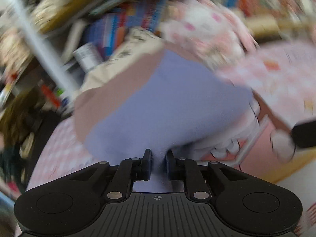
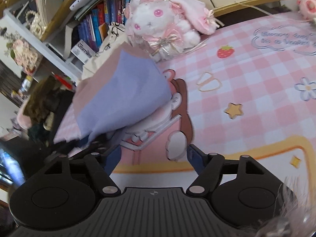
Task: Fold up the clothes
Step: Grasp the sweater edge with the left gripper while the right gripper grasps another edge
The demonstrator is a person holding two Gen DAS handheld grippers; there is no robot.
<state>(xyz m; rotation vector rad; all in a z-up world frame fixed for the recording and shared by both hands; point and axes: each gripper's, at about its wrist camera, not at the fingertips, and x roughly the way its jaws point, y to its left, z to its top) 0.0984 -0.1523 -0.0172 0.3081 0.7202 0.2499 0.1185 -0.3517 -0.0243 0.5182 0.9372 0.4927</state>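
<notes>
Pinching the lavender cloth (image 1: 158, 106) in my left claw (image 1: 158, 165) above the pink checked desk (image 2: 246, 69), right claw (image 2: 153, 158) spread empty, I should carry the edge across level, keeping it taut.

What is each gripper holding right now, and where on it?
Left gripper pinches the lavender cloth at its near edge. Right gripper is open, holding nothing.

A messy, cozy room with a pink bed cover

We see a pink checked cover (image 2: 246, 75) with a strawberry, a star and a flower. A white bunny toy (image 2: 158, 25) sits by a wooden shelf (image 2: 57, 17) packed with colorful books (image 2: 102, 23). Soft daylight fills the room.
</notes>
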